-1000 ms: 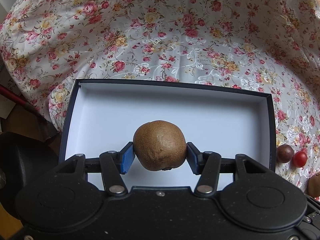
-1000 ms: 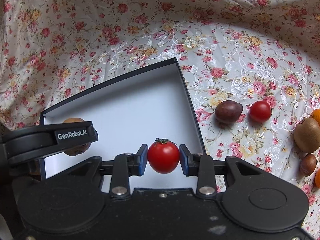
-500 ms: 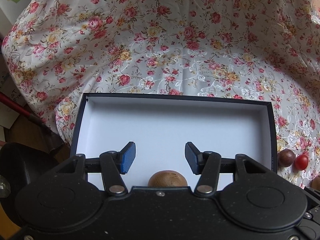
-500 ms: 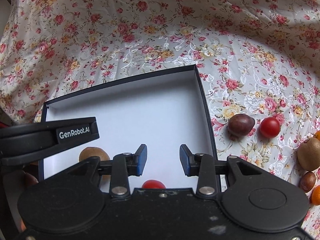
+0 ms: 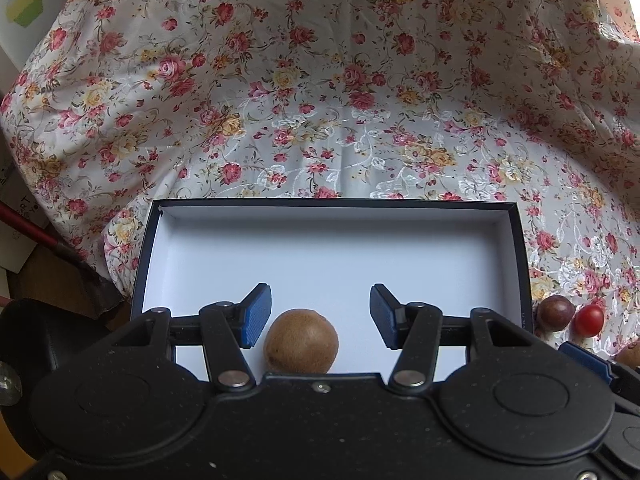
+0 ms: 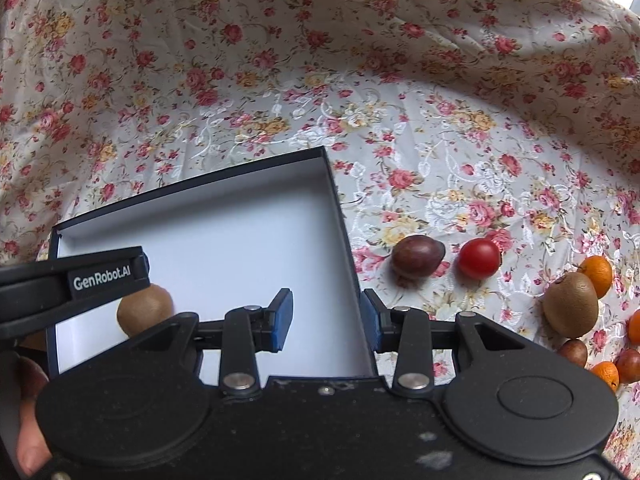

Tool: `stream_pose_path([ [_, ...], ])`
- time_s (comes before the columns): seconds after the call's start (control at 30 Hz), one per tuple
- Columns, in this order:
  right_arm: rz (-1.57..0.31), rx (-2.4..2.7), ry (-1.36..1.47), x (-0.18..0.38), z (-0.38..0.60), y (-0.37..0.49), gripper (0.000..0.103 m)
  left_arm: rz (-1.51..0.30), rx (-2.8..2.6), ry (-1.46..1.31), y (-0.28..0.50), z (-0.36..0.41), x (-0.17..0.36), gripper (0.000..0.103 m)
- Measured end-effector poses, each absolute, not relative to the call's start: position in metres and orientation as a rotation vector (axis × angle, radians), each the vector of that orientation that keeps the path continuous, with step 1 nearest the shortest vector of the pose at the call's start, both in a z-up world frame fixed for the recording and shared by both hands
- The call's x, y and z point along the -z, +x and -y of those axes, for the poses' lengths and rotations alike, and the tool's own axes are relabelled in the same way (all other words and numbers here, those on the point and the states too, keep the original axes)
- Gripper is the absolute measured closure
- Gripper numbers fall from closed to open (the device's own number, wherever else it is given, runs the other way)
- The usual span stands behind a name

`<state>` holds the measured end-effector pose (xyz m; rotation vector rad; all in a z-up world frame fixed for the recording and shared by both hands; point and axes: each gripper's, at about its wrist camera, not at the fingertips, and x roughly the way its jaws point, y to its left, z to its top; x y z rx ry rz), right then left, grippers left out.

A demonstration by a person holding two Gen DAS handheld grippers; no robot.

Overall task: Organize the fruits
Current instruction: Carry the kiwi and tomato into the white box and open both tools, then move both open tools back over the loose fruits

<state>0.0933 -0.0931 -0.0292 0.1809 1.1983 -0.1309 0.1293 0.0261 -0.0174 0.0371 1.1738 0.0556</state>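
The left claw [image 5: 320,316] gapes wide and holds nothing; a kiwi [image 5: 301,346] lies on the white floor of the box [image 5: 336,206] just below its blue pads, nearer the left one. The right claw [image 6: 326,320] is also spread wide and empty, straddling the box's right wall. Only the right view shows the fruit scattered on the flowered cloth [image 6: 360,80] to the right of the box: a dark plum [image 6: 417,256], a red tomato [image 6: 479,258], a second kiwi [image 6: 571,305] and an orange [image 6: 598,275]. The left view catches just the plum [image 5: 553,312] and tomato [image 5: 589,320] beside the box's right wall. The tomato placed in the box cannot be seen in either view.
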Motion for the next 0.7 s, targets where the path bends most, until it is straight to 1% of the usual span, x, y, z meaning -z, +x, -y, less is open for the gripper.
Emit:
stream_pose_path([
  [0.13, -1.12, 0.195, 0.229, 0.022, 0.111, 0.084, 0.064, -1.168, -0.035, 0.057, 0.126, -0.013, 0.015, 0.044],
  [0.3, -0.926, 0.428, 0.3, 0.008, 0.136, 0.062, 0.064, -1.157, -0.006, 0.089, 0.121, 0.006, 0.013, 0.044],
  [0.4, -0.84, 0.511, 0.36, 0.0, 0.154, 0.046, 0.064, -1.155, 0.018, 0.102, 0.117, 0.02, 0.012, 0.044],
  [0.47, -0.851, 0.488, 0.36, -0.004, 0.166, 0.043, 0.064, -1.151, 0.033, 0.119, 0.114, 0.031, 0.011, 0.044],
  [0.7, -0.976, 0.476, 0.317, -0.013, 0.217, 0.03, 0.064, -1.139, 0.102, 0.166, 0.101, 0.072, 0.008, 0.044],
])
